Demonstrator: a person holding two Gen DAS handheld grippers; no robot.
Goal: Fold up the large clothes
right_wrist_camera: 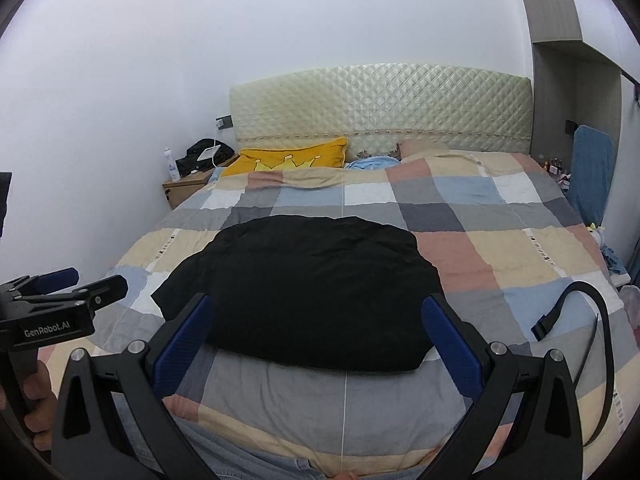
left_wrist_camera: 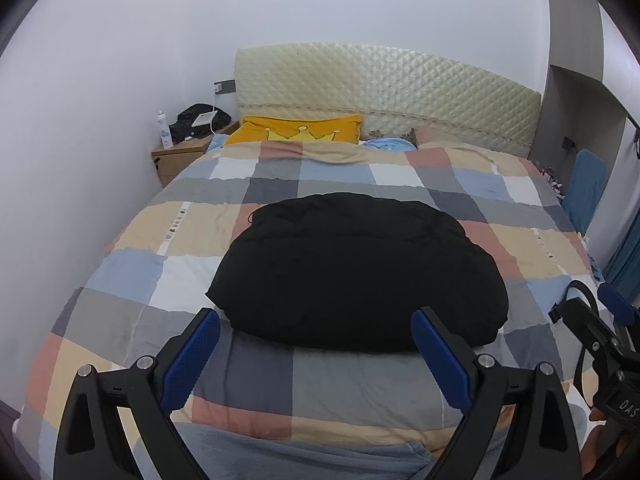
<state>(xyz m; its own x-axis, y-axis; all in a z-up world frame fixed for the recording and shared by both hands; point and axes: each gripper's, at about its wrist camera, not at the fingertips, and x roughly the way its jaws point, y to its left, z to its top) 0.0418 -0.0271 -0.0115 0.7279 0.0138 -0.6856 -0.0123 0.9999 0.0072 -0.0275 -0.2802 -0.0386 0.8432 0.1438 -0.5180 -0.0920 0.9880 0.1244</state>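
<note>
Black garment lying folded mid-quilt on bed, near edge; left gripper and right gripper hovering short of it, fingers wide, holding nothing.

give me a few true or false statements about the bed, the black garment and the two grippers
1. The black garment lies on the checked quilt. True.
2. The left gripper is shut on the garment. False: its jaws stand wide open, short of the garment's near edge.
3. The right gripper holds nothing. True: its jaws are open and empty.
4. A red pillow lies at the headboard. False: the pillow is yellow with a crown on it.
5. The bedside table is bare. False: a white bottle and a dark bag are on it.
</note>
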